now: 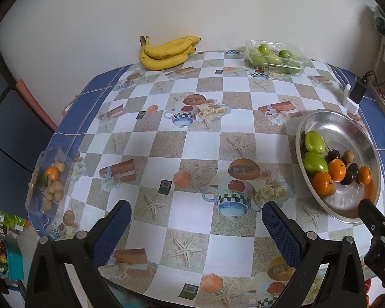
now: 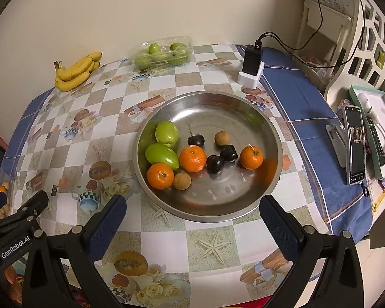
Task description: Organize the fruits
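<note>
A steel bowl [image 2: 243,118] on the checked tablecloth holds two green fruits [image 2: 161,155], three oranges [image 2: 192,157], dark cherries [image 2: 215,163] and small brown longans [image 2: 221,138]. It also shows at the right of the left wrist view [image 1: 346,125]. A banana bunch [image 1: 166,51] lies at the back by the wall. A clear box of green fruits [image 1: 274,56] sits at the back right. A clear box with an orange and longans [image 1: 48,182] sits at the left edge. My left gripper [image 1: 196,218] is open and empty over the cloth. My right gripper [image 2: 192,218] is open and empty just in front of the bowl.
A black charger in a white stand [image 2: 251,66] sits behind the bowl. A phone on a stand [image 2: 355,143], a remote and a tray lie at the table's right side. A white chair [image 2: 367,38] stands at the far right. The wall runs along the table's back edge.
</note>
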Demonstrator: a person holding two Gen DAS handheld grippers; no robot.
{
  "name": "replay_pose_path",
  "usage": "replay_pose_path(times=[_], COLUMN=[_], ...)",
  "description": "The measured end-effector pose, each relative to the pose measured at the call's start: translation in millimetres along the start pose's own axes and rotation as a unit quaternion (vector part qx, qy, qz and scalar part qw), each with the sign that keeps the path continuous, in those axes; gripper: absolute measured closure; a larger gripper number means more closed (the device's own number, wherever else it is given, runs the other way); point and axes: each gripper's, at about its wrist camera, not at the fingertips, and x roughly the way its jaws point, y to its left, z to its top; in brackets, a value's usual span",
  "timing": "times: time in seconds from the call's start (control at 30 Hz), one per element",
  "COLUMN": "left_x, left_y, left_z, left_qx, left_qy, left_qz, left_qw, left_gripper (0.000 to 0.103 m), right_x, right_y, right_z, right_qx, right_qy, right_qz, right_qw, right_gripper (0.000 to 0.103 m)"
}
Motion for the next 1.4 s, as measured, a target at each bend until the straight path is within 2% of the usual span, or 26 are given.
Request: replay_pose_path(times=[1.4], left_x=[4.8], left_y=[7.7], left_z=[1.4], left_qx=[-0.023], left_qy=[0.006], left_qz=[0.001], left_qw=[0.9997], left_gripper=[0.0], right_x=[4.7], right_y=[-0.3], right_z=[-0.8], right_qx=[0.009], right_qy=[0.009], right_qz=[0.007], right_qw=[1.0], right_gripper=[0.0])
